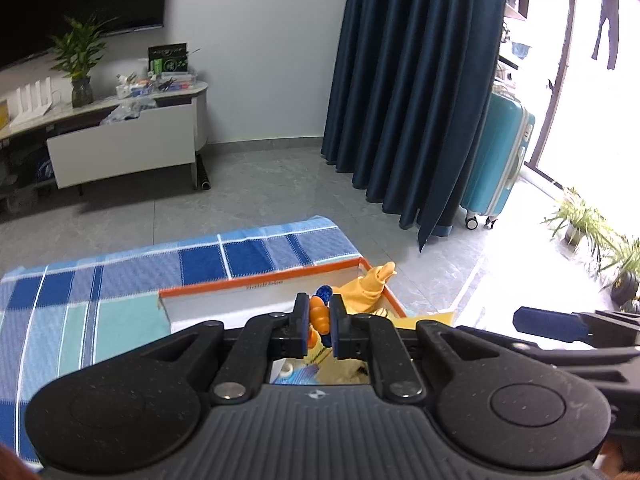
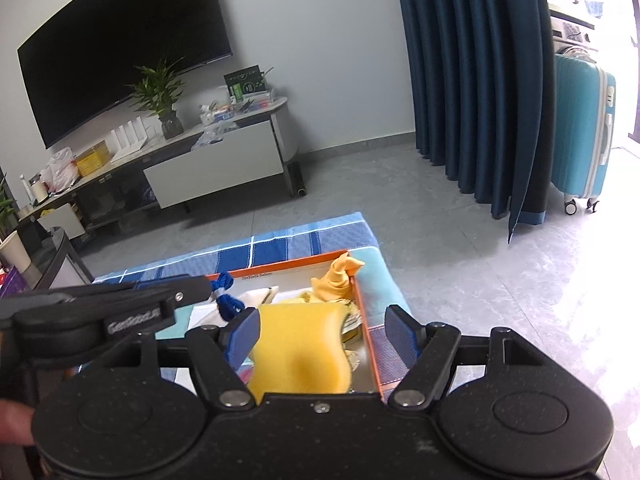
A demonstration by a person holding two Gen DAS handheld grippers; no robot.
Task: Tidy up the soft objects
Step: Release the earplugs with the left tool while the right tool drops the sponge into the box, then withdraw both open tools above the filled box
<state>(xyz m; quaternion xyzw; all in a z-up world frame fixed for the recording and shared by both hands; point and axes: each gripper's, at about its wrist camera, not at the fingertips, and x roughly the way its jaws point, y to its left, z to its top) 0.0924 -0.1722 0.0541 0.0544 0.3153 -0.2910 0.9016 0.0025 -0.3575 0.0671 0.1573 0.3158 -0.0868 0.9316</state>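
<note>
An orange-rimmed box [image 1: 260, 280] lies on a blue checked cloth [image 1: 120, 280]. My left gripper [image 1: 320, 318] is shut on a small orange and blue soft toy [image 1: 318, 316] above the box. A yellow cloth [image 1: 370, 286] sticks up at the box's far right corner. In the right wrist view the box [image 2: 366, 320] holds the yellow cloth [image 2: 338, 276], a yellow sponge [image 2: 300, 344] and other soft items. My right gripper [image 2: 320, 334] is open above the sponge, which lies near its left finger. The left gripper [image 2: 120, 300] reaches in from the left with blue yarn [image 2: 228, 296] beyond its tip.
A TV stand [image 2: 180, 160] with a plant [image 2: 160, 96] and clutter stands against the far wall under a TV [image 2: 120, 40]. Dark blue curtains [image 1: 420, 80] and a teal suitcase [image 1: 500, 160] are to the right. Potted plants [image 1: 580, 220] stand by the window. The floor is grey tile [image 1: 260, 184].
</note>
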